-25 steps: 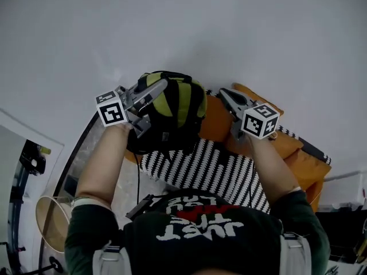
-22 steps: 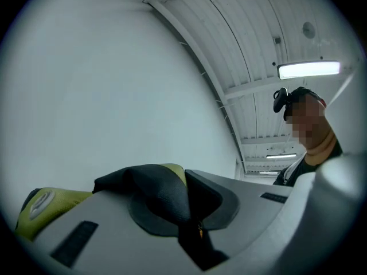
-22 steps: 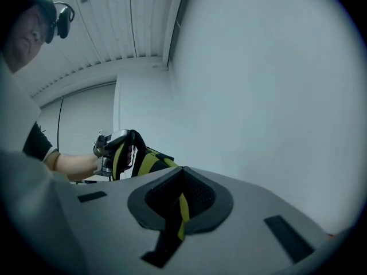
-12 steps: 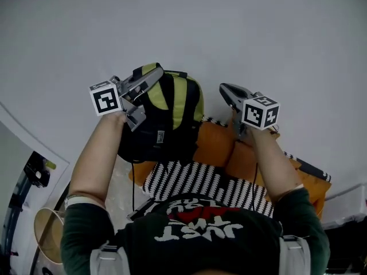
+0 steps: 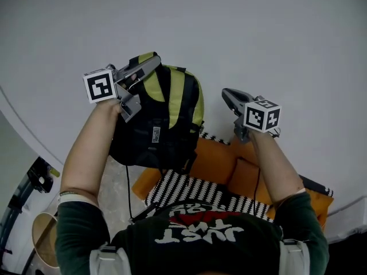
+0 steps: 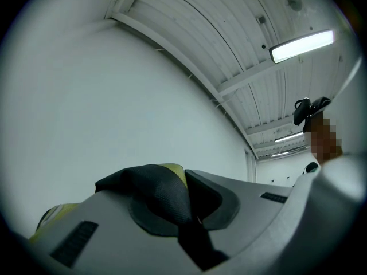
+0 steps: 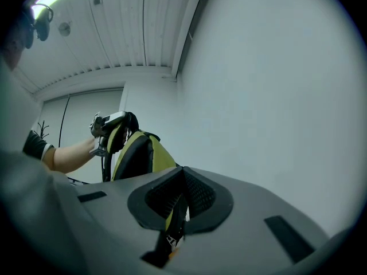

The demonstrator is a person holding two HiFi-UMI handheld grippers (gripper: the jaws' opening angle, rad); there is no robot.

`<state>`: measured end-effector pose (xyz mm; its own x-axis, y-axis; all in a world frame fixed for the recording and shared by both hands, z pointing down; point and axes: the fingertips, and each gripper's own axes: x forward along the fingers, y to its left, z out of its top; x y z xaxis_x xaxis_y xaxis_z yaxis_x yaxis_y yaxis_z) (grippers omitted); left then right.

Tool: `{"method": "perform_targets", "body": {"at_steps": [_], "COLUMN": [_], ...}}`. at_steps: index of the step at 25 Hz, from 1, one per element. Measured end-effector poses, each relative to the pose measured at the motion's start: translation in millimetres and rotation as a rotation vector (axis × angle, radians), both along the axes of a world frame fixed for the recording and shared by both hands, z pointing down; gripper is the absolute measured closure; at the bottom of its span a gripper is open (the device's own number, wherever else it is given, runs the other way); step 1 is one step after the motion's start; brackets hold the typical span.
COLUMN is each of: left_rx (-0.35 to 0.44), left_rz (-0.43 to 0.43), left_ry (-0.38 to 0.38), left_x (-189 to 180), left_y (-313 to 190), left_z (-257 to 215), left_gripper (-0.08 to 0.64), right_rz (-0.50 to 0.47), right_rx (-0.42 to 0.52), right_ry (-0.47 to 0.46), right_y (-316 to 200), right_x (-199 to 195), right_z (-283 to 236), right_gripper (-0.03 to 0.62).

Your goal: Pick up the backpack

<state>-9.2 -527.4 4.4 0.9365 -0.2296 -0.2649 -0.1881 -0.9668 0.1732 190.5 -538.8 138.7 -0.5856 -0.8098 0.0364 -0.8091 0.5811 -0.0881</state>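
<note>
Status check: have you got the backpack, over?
Left tool shut on backpack, at its top. Right tool shut, empty. It hangs above orange cushions. Nothing in the way.

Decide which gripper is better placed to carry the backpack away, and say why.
Left. The left gripper is clamped on the backpack, which hangs from it above the cushions. The right gripper is shut beside it, holding nothing.
</note>
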Motion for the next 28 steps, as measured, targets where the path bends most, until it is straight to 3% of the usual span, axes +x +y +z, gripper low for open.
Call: {"method": "perform_targets", "body": {"at_steps": [23,28], "left_rx": [0.057,0.035], "left_rz": [-0.074,-0.081], "left_ry": [-0.066,-0.054], "left_x": [4.7,5.8], "left_y": [1.3,0.6], "left_z": [-3.4,-3.6], "left_gripper": [0.518,0.518], "right_rz": [-0.004,-0.015], "right_rx": [0.042,0.04], "right_ry": [-0.014,-0.013], "right_y": [12.8,8.3], "right_x": [3.0,1.0], "right_z": [35.7,34.1], "right_gripper": [0.563,0.563]}}
